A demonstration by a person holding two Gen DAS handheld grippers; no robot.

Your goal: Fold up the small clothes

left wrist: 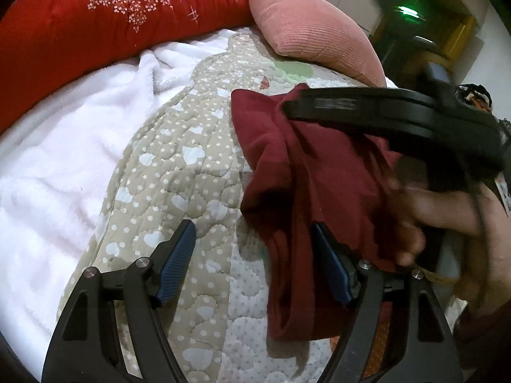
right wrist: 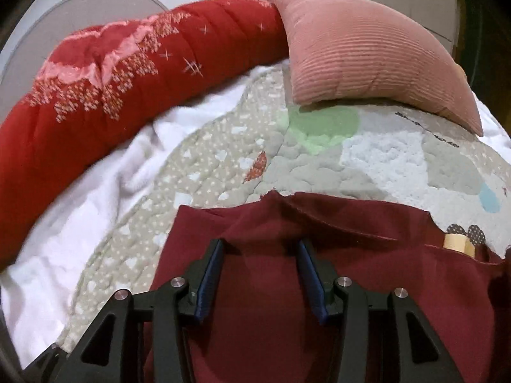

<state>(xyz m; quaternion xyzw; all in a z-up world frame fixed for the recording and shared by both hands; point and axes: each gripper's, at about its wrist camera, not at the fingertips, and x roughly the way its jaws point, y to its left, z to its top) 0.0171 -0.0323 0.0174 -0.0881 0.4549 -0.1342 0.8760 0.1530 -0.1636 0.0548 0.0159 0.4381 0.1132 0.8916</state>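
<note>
A dark maroon garment [left wrist: 287, 191] lies bunched on the quilted mat [left wrist: 191, 159]. My left gripper [left wrist: 252, 236] is open, its right finger at the garment's left edge, nothing between its pads. The right gripper's black body [left wrist: 399, 111] crosses above the garment in the left wrist view, with a hand below it. In the right wrist view the garment [right wrist: 367, 271] spreads under my right gripper [right wrist: 260, 245], which is open just above the cloth. The garment's far edge is folded and wrinkled.
A red floral quilt [right wrist: 111, 89] rolls along the far left. A pink ribbed pillow [right wrist: 367, 54] sits at the back. White fleece blanket [left wrist: 64, 159] lies left of the mat. A small tan object [right wrist: 456, 242] peeks past the garment's right edge.
</note>
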